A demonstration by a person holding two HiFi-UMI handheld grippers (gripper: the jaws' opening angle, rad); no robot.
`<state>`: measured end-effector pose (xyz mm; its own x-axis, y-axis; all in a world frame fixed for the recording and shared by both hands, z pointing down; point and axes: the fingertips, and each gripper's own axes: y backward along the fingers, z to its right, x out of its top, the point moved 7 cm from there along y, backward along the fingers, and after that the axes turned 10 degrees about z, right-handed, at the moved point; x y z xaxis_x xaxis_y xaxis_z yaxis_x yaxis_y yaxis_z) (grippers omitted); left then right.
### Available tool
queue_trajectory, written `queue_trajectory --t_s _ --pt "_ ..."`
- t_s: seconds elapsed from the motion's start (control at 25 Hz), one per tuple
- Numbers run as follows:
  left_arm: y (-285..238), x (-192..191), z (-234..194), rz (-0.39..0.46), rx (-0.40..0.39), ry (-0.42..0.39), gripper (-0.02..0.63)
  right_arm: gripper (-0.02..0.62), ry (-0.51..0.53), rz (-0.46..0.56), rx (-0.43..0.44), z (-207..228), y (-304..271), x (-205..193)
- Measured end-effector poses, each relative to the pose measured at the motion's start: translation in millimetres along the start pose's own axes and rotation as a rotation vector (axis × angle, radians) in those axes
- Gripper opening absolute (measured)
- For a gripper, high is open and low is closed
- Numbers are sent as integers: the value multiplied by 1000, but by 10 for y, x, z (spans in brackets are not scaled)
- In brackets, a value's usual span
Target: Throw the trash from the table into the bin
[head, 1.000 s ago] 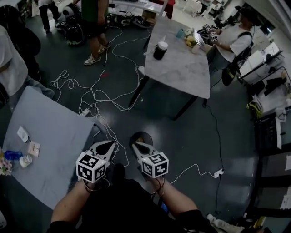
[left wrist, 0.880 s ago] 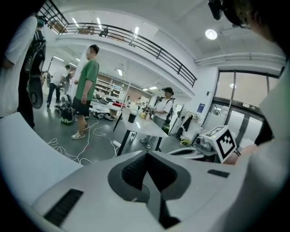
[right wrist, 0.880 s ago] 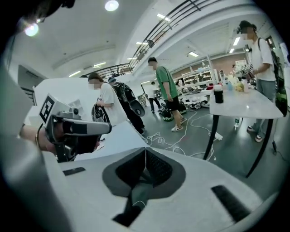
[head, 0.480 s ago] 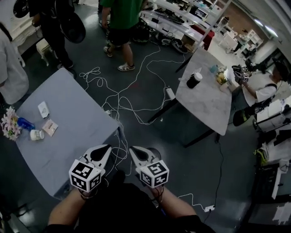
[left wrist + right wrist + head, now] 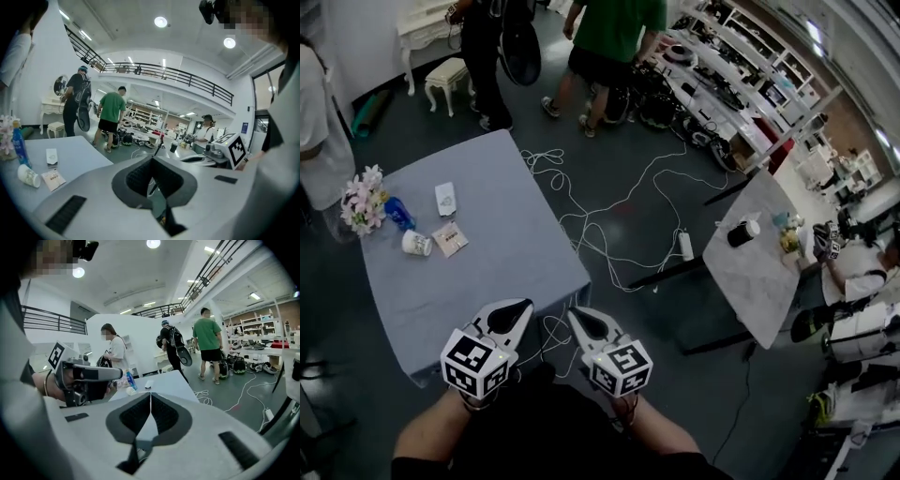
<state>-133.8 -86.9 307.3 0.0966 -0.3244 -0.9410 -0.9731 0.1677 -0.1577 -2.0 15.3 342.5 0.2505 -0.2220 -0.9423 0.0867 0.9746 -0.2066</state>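
- Your left claw [image 5: 517,311] and right claw [image 5: 579,319], both pinched closed and holding nothing, hover off the blue-grey square bench's [image 5: 497,253] corner.
- The white paper cup [image 5: 416,243] and tan wrapper [image 5: 450,238] lie across it; a careless reach could topple the neighbouring blue bottle [image 5: 398,214].

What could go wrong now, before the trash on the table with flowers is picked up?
Loose cables lie on the floor beside the table; the person could trip. The cup lies close to the bottle and flowers, so a reach might knock those over. No bin shows in any view.
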Motion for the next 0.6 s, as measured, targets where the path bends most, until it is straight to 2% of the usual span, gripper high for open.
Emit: queue_trajectory --t_s 0.2,0.44,0.6 --pt "322 122 -301 54 93 13 14 9 23 -17 90 -282 -390 73" --pt "780 197 -644 115 231 -34 14 9 46 -40 167 -564 -769 79" --pt "1021 206 -857 133 273 0 14 9 51 -58 204 -766 -997 46"
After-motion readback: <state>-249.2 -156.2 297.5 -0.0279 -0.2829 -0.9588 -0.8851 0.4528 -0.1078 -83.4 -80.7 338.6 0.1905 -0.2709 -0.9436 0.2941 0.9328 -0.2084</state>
